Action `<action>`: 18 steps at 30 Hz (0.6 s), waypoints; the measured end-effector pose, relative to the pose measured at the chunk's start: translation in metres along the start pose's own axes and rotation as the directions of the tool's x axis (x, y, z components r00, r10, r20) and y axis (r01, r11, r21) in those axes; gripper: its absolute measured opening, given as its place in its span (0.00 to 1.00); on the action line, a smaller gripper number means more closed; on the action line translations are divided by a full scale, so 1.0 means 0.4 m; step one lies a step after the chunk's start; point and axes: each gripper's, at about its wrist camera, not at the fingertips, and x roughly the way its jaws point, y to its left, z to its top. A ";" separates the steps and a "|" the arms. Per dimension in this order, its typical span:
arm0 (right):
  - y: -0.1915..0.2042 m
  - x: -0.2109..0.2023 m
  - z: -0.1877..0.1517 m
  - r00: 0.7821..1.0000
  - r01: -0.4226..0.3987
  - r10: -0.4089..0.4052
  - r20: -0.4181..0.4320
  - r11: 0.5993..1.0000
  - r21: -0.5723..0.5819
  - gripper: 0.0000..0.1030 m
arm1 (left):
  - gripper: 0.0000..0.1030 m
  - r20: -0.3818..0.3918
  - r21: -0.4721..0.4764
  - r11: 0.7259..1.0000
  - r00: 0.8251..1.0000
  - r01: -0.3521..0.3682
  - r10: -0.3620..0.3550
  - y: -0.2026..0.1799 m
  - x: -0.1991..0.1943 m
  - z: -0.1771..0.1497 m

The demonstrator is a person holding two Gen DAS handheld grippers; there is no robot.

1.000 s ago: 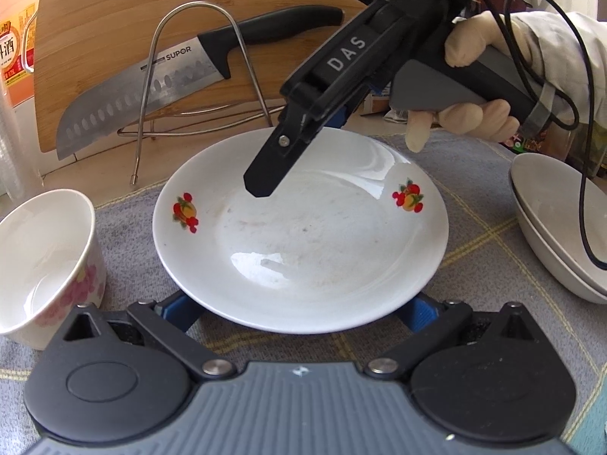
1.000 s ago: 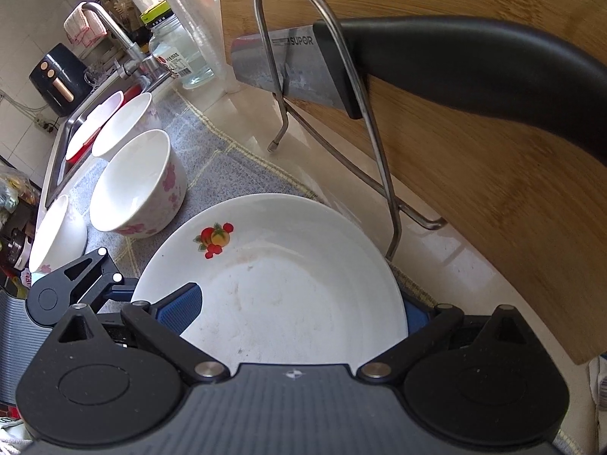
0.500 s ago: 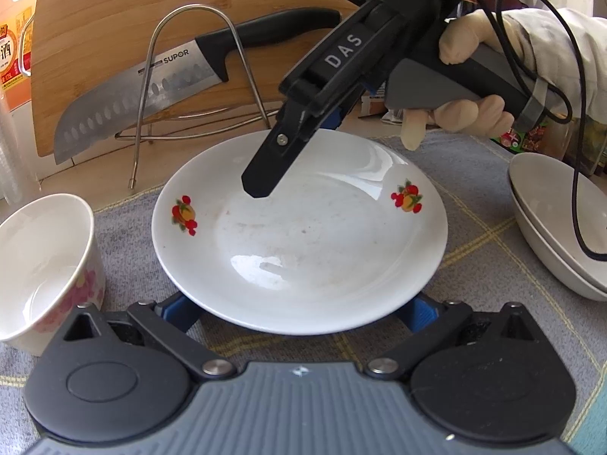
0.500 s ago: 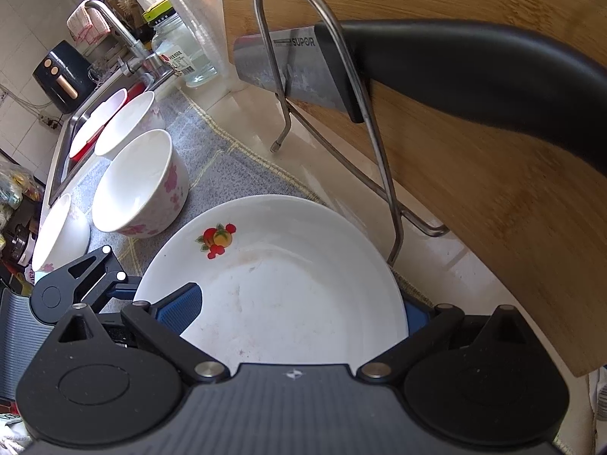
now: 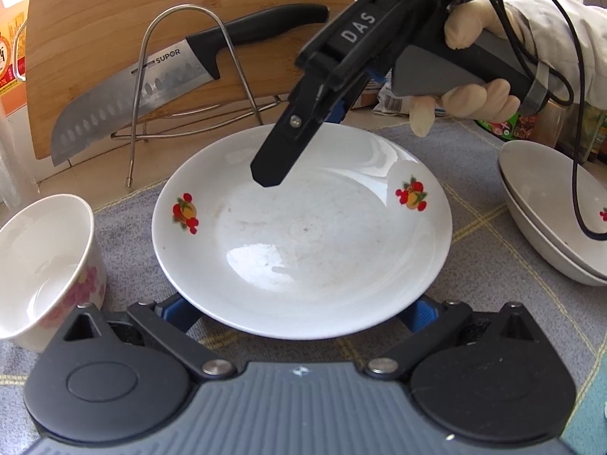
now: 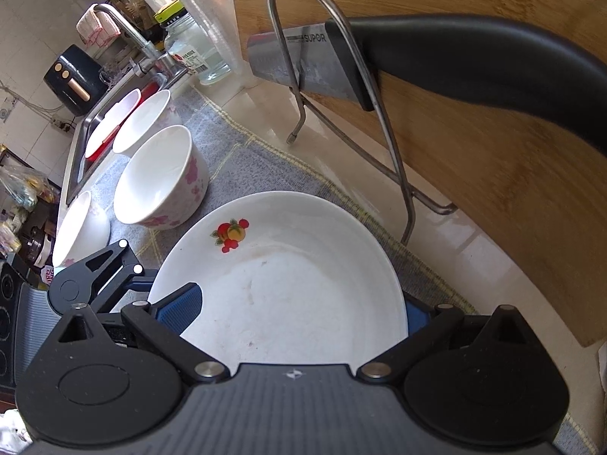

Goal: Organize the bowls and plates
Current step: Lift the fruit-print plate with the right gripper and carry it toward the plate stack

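Plate [image 5: 303,235] flat on grey mat, centre of surface, w/ left gripper [image 5: 301,309] spread wide round near rim, ready to pinch. Right gripper [image 6: 292,309] wide too, over far rim, likely to steady. Stacked bowls [image 5: 550,208] beside = prob. destination.

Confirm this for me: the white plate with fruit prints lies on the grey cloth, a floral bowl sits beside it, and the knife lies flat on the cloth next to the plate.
One part is wrong. The knife is not on the cloth; the left wrist view shows it leaning against the wooden cutting board, behind the wire rack. The rest holds: the plate lies on the cloth with the floral bowl beside it.
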 end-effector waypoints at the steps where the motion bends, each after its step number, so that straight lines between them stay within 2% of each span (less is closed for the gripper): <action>1: -0.001 0.004 -0.001 1.000 0.005 -0.005 -0.002 1.000 0.000 1.00 | 1.00 0.001 -0.002 1.000 1.000 0.003 -0.003 0.003 0.000 0.000; 6: 0.003 0.008 0.005 0.999 0.031 -0.031 0.014 0.999 -0.019 1.00 | 1.00 0.013 -0.003 1.000 1.000 0.011 -0.011 0.014 0.002 -0.003; 18: 0.012 0.002 0.004 1.000 0.024 -0.023 0.014 1.000 -0.004 1.00 | 1.00 0.005 -0.002 1.000 1.000 0.008 -0.008 0.017 -0.003 -0.010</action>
